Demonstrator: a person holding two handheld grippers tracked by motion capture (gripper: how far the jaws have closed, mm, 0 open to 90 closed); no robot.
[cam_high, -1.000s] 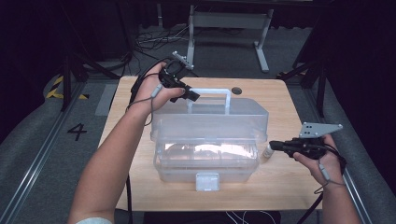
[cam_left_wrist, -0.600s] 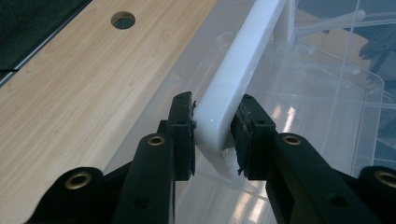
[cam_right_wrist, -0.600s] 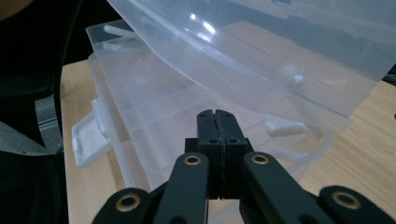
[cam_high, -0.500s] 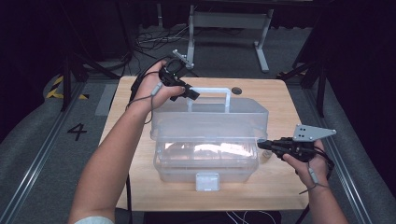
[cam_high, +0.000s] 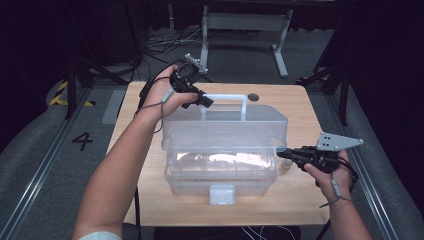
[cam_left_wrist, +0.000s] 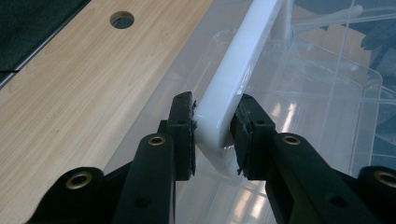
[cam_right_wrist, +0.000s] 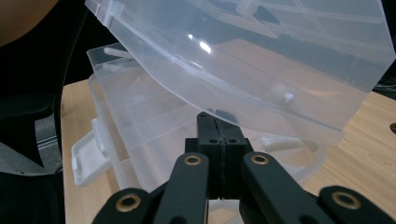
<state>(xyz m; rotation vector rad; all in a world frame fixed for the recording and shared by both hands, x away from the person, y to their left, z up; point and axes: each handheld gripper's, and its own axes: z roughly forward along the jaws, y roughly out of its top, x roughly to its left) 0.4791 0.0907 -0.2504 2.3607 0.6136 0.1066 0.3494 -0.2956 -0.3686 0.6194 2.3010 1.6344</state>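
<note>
Handle (cam_left_wrist: 233, 84) is sitting clamped in my left gripper (cam_left_wrist: 212, 135), raising the lid (cam_high: 225, 129). I'm keeping my right gripper (cam_right_wrist: 219, 135) closed and empty under the lid's edge

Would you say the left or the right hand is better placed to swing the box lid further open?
Left, probably. The left gripper is clamped on the white handle of the lid, while the right gripper, jaws shut, holds nothing and only noses under the lid's edge.

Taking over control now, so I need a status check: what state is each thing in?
Clear plastic storage box: lid raised, front latch undone.
White carry handle: gripped.
Left gripper: shut on the handle.
Right gripper: shut, empty, tips under the lid's edge.
</note>
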